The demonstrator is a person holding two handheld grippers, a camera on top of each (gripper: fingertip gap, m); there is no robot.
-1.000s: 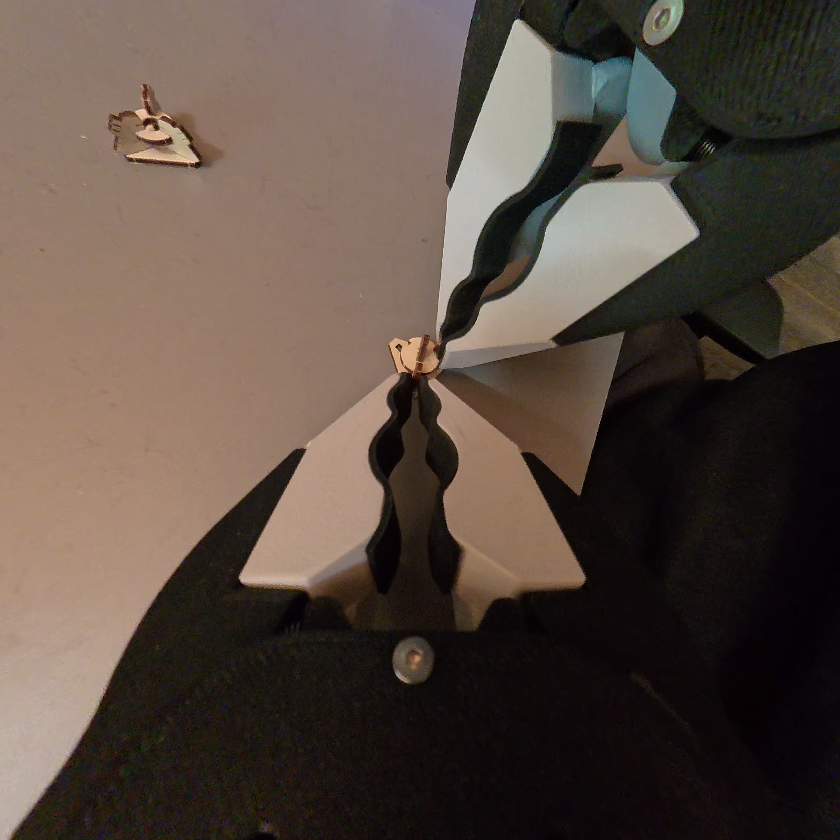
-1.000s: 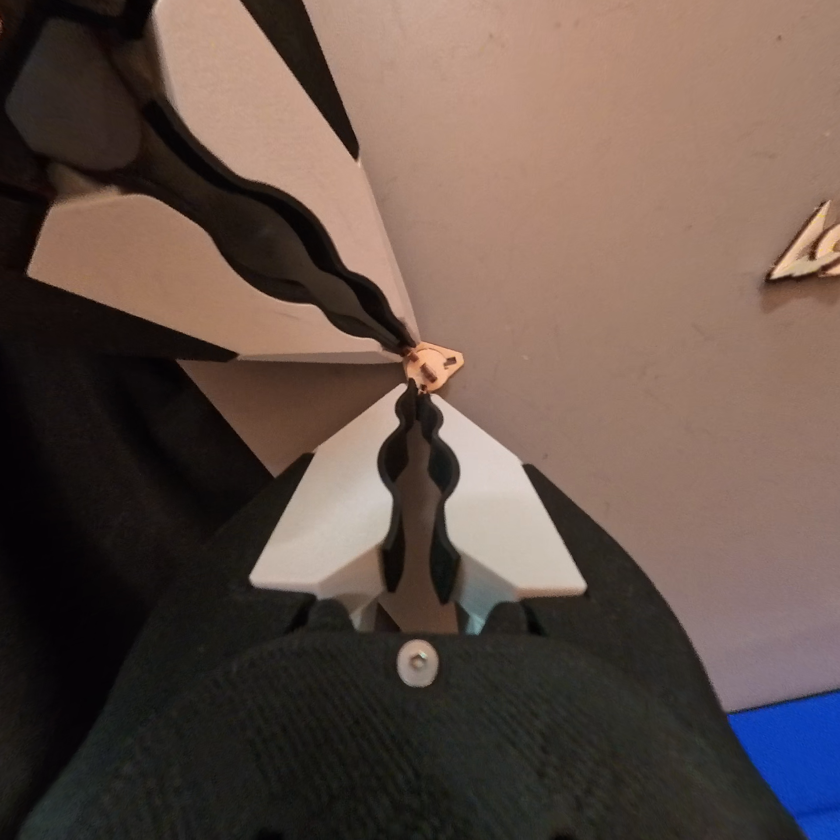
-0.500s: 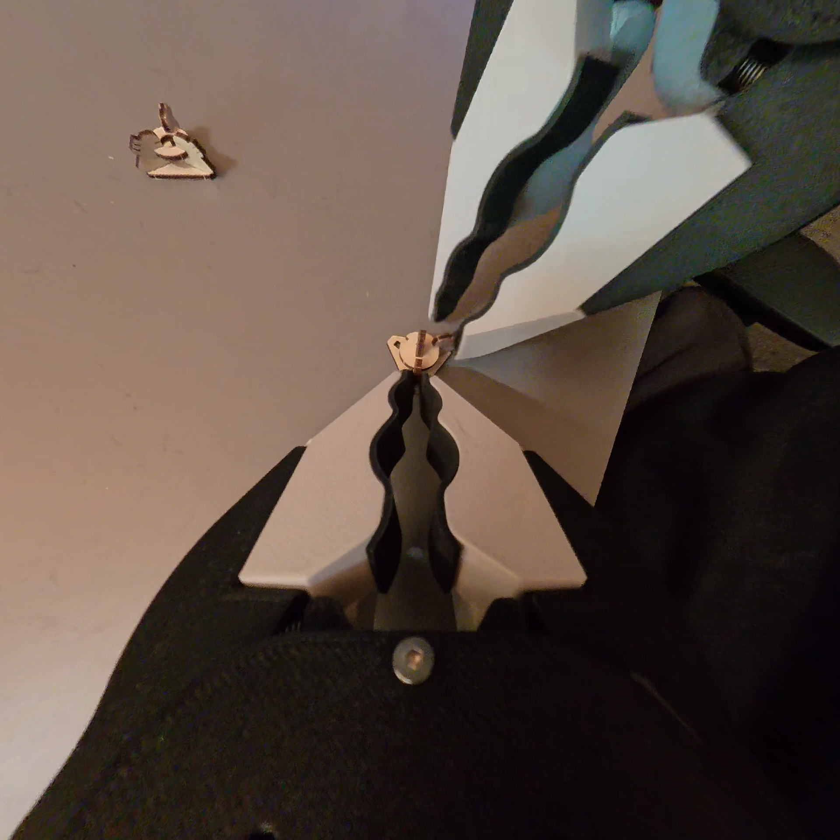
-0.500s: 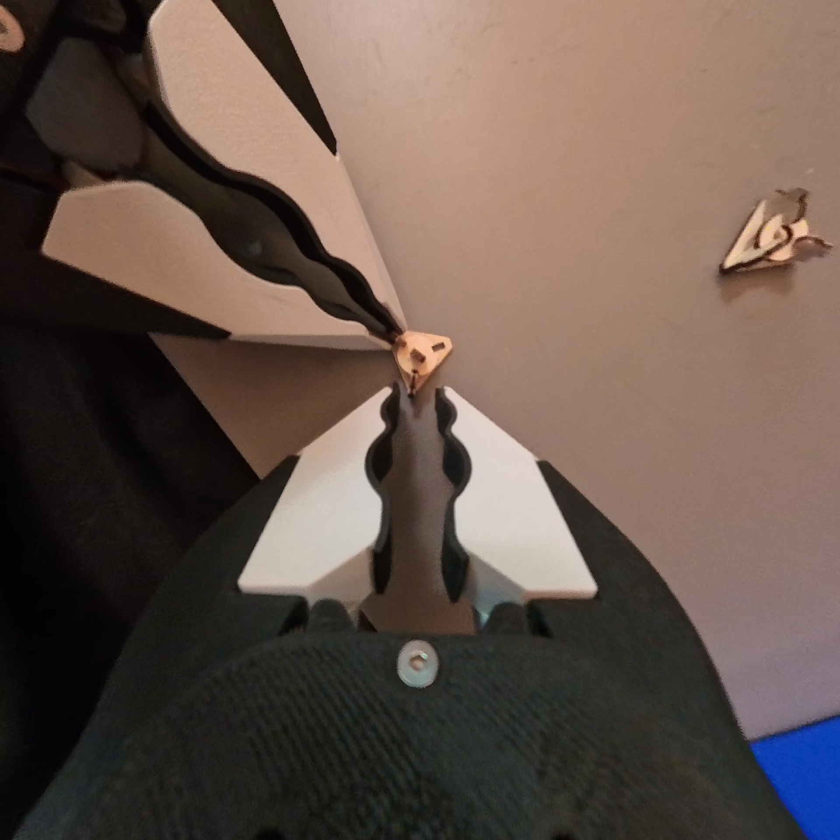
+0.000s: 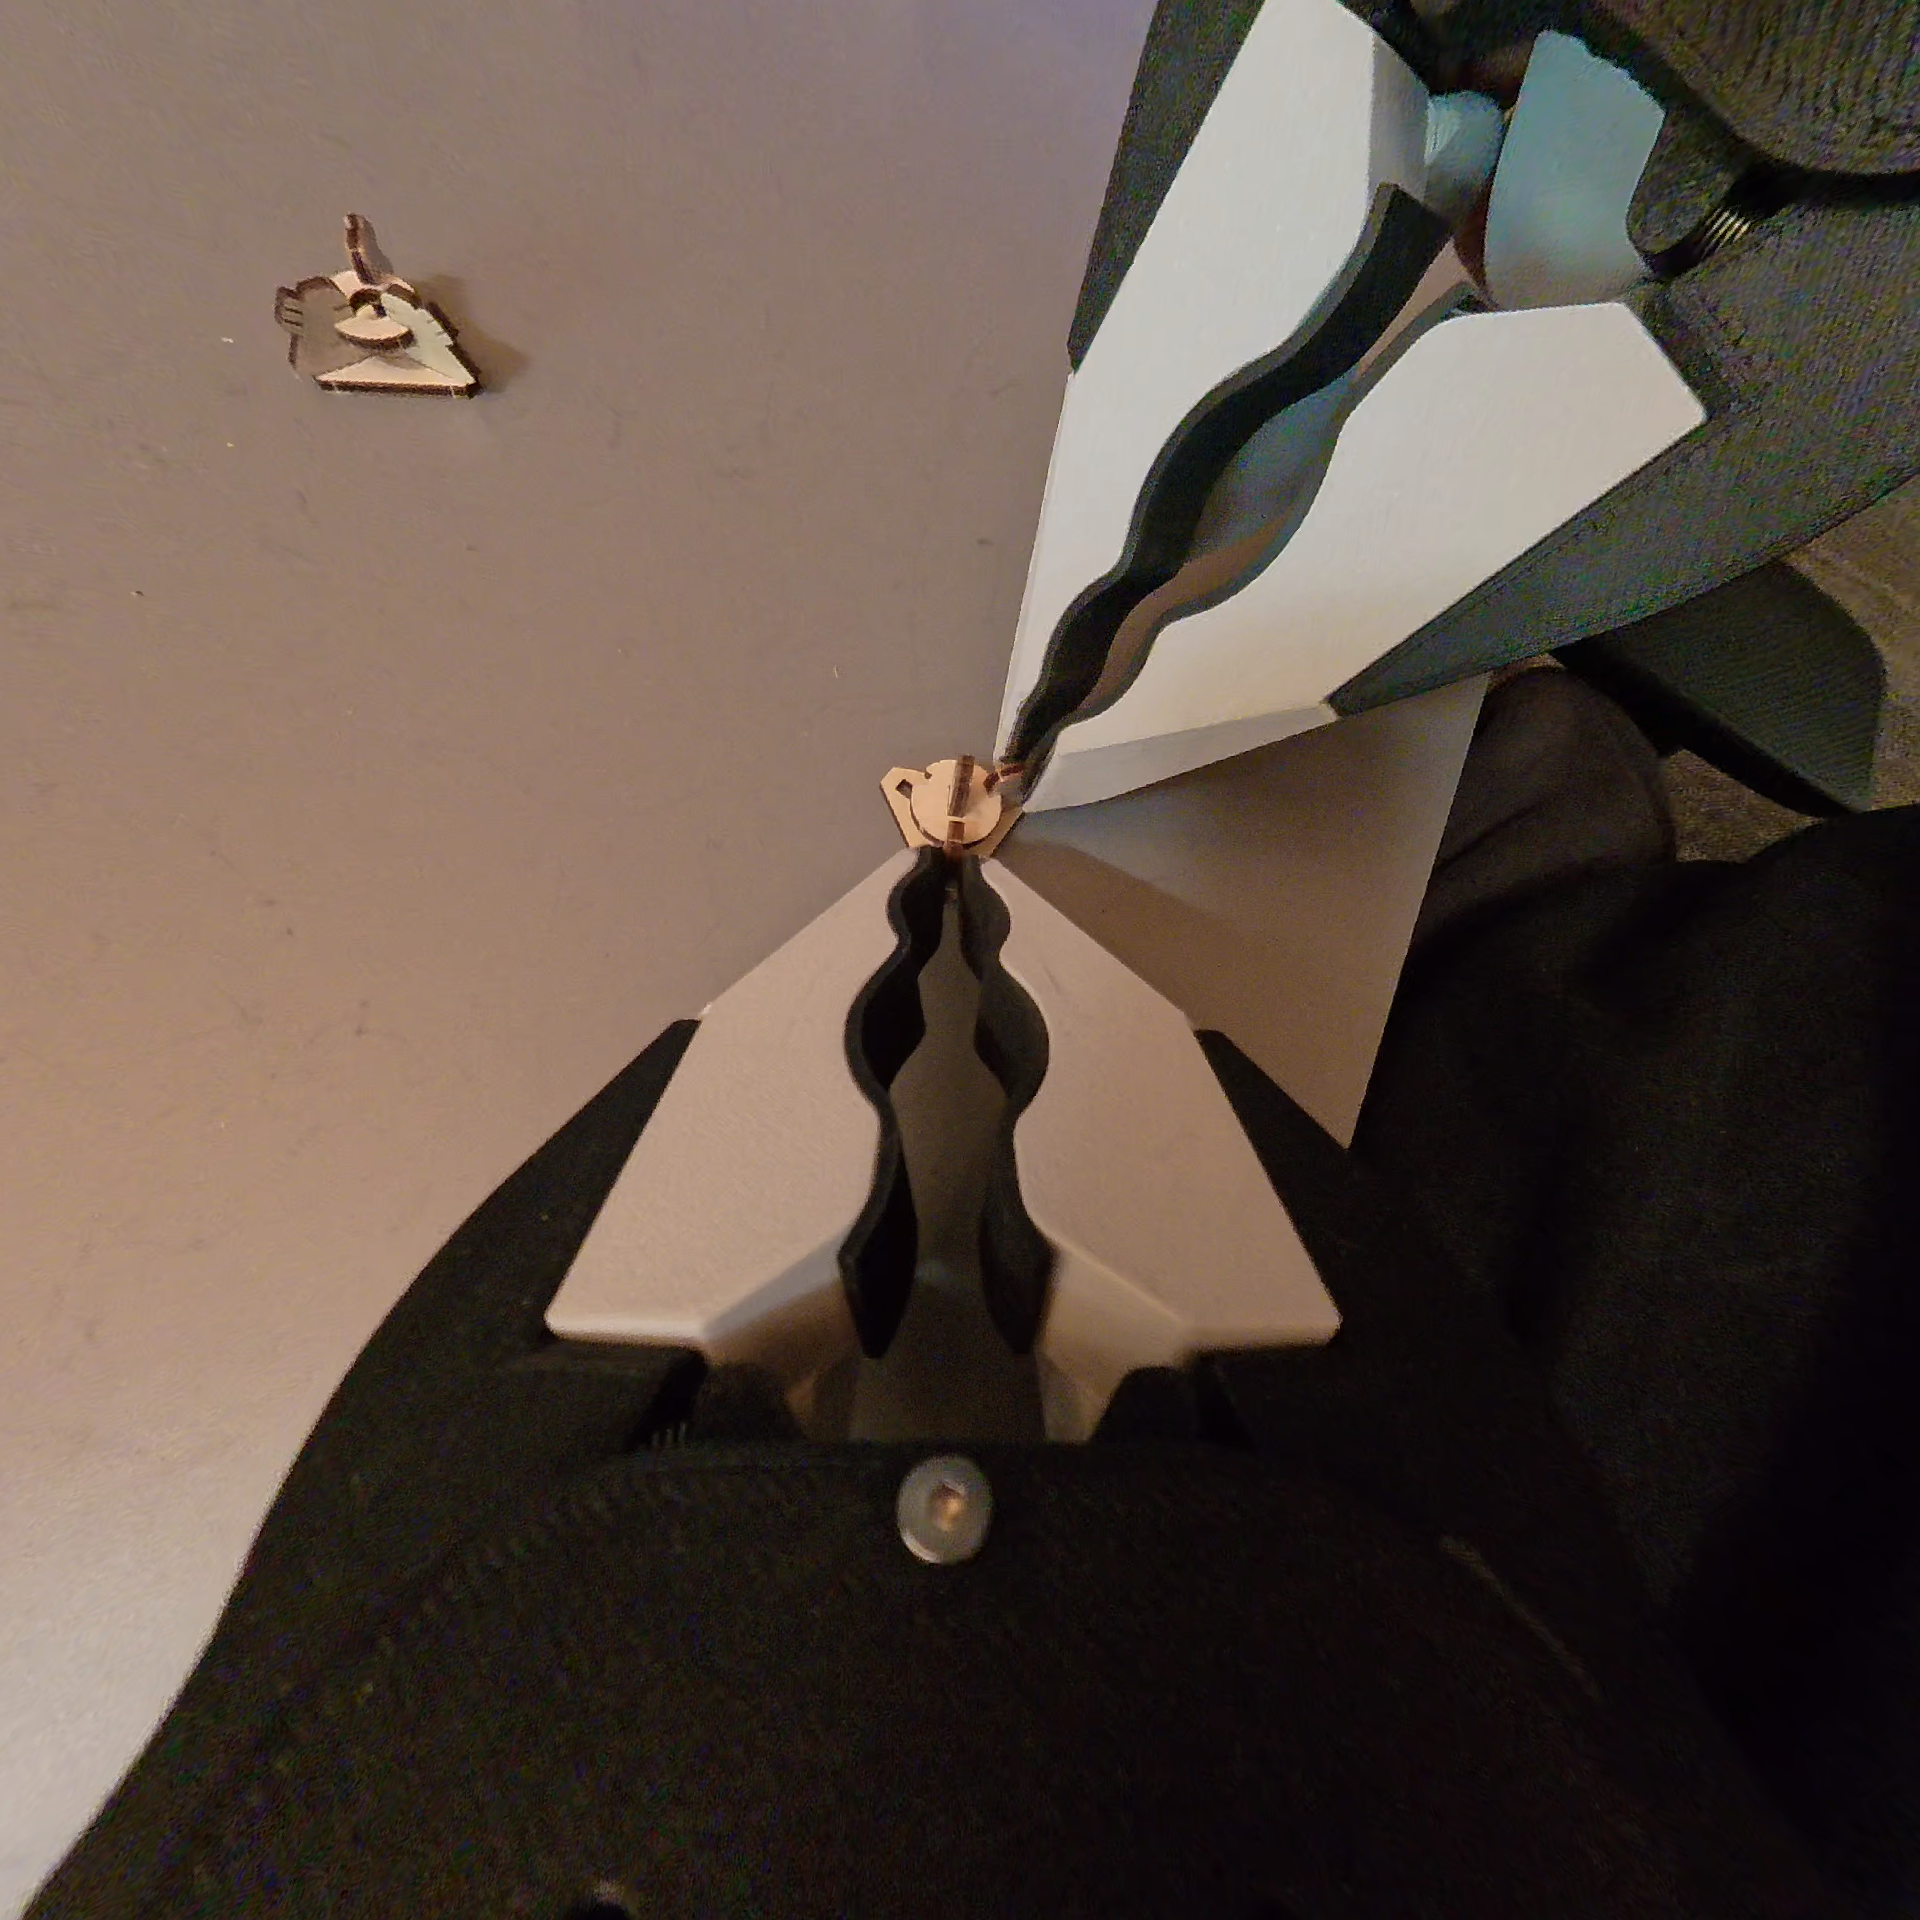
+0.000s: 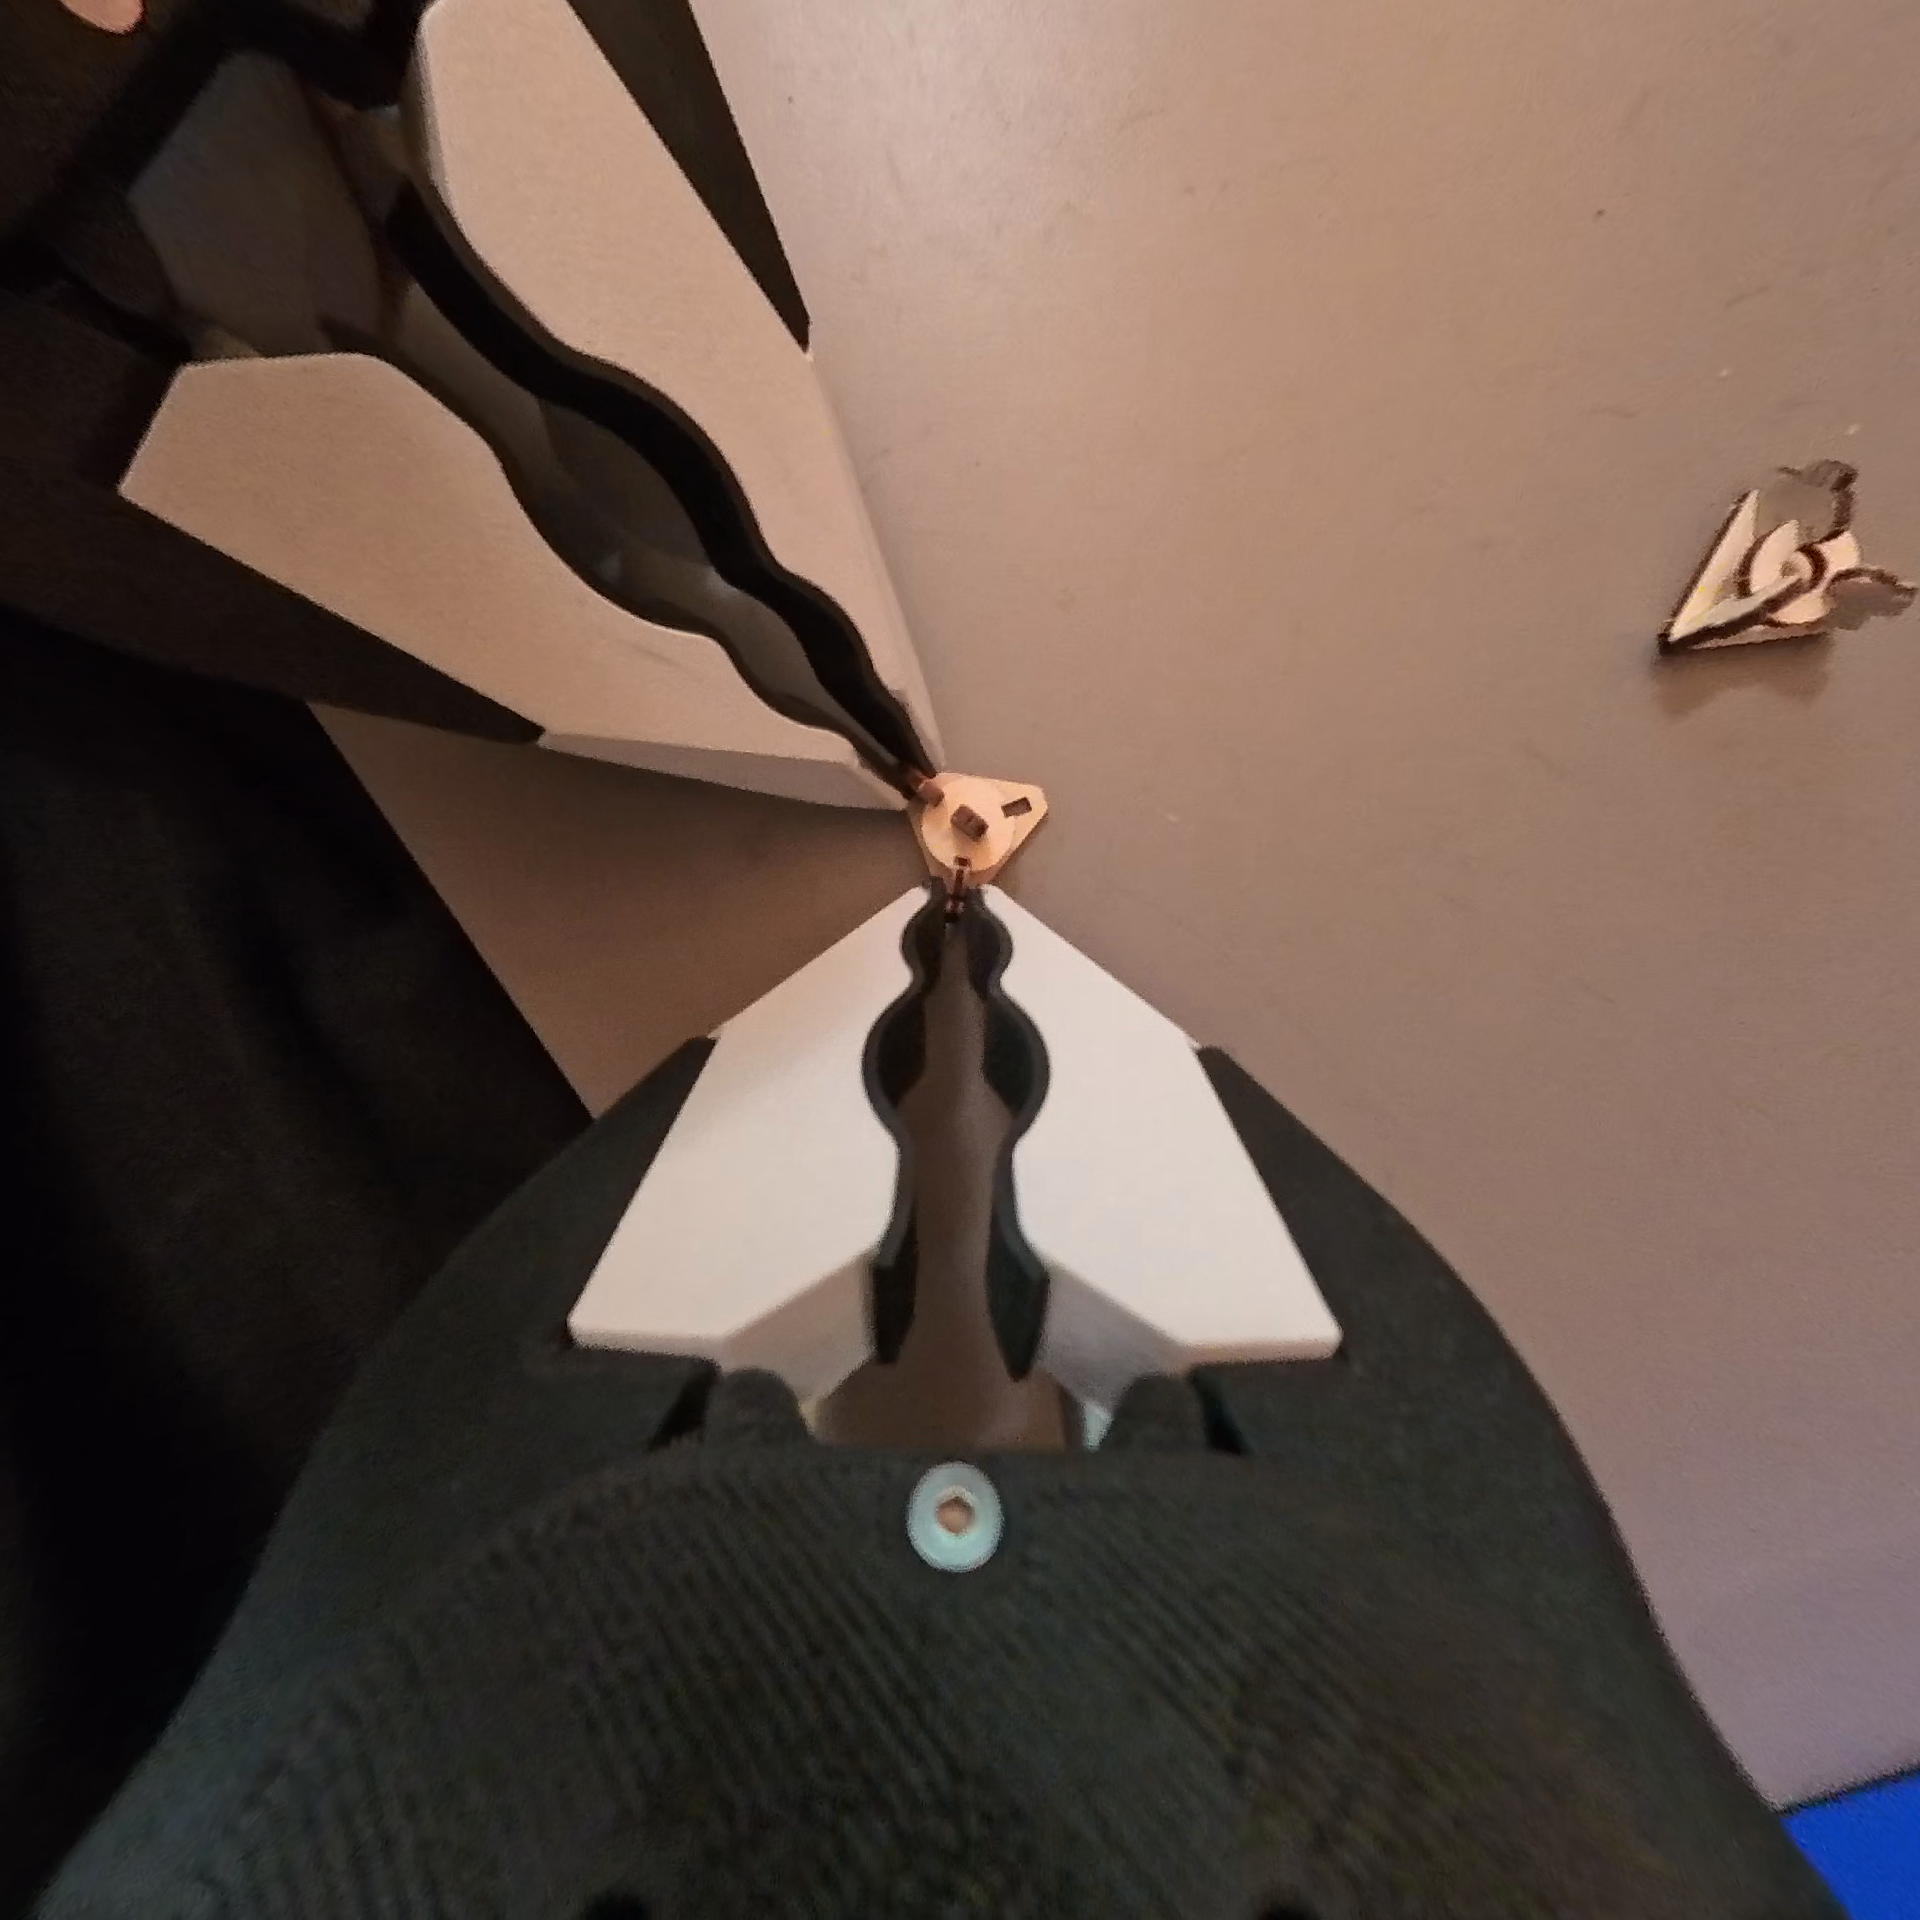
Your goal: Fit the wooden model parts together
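A small tan wooden piece (image 5: 945, 812), a round disc on a triangular plate with thin tabs, hangs above the grey table (image 5: 520, 727) between both grippers. My left gripper (image 5: 951, 871) is shut on a thin tab at the piece's near edge. My right gripper (image 6: 954, 900) is shut on another thin dark tab of the same piece (image 6: 977, 826). In the left wrist view the right gripper (image 5: 1023, 771) comes in from the upper right and touches the piece's right side. In the right wrist view the left gripper (image 6: 910, 774) comes in from the upper left.
A second, larger wooden assembly (image 5: 369, 332) lies flat on the table at the far left; it also shows in the right wrist view (image 6: 1787, 577) at the right. A blue surface (image 6: 1860, 1860) lies past the table's edge. Dark clothing (image 5: 1662, 1247) fills the right side. Only a small space, under 4 cm, lies between the two pairs of fingers.
Half a second ago my right gripper stood open just off the piece; its pads have now come together again on a tab. My left gripper has kept its hold throughout.
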